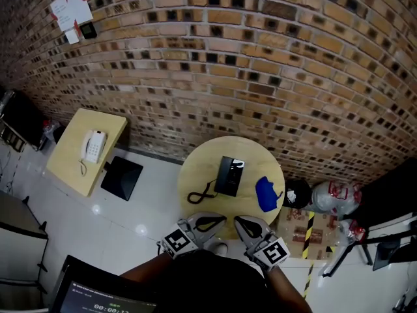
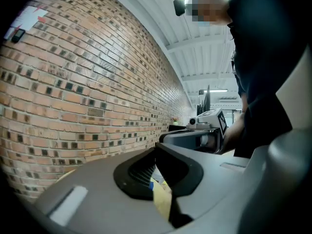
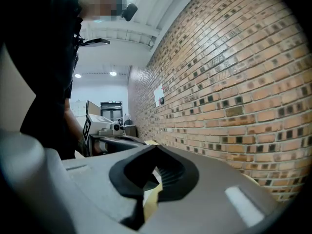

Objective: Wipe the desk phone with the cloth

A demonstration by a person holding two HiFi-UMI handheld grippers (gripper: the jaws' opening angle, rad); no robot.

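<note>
In the head view a black desk phone [image 1: 229, 175] with a coiled cord lies on a round wooden table [image 1: 195, 168]. A crumpled blue cloth [image 1: 266, 194] rests on the table to the phone's right. Both grippers hover at the table's near edge, short of phone and cloth. My left gripper [image 1: 221, 220] [image 2: 158, 150] has its jaws together with nothing in them. My right gripper [image 1: 237, 221] [image 3: 156, 149] is likewise shut and empty. Their tips point roughly toward each other, so each gripper view shows the other gripper and the brick wall, not the phone or the cloth.
A brick wall [image 1: 260, 77] runs behind the table. At the left stands a square wooden table [image 1: 71, 168] with a white phone [image 1: 93, 145], and a black square [image 1: 122, 178] lies on the floor. Plastic bags [image 1: 335, 197] and cardboard [image 1: 300, 230] sit at the right.
</note>
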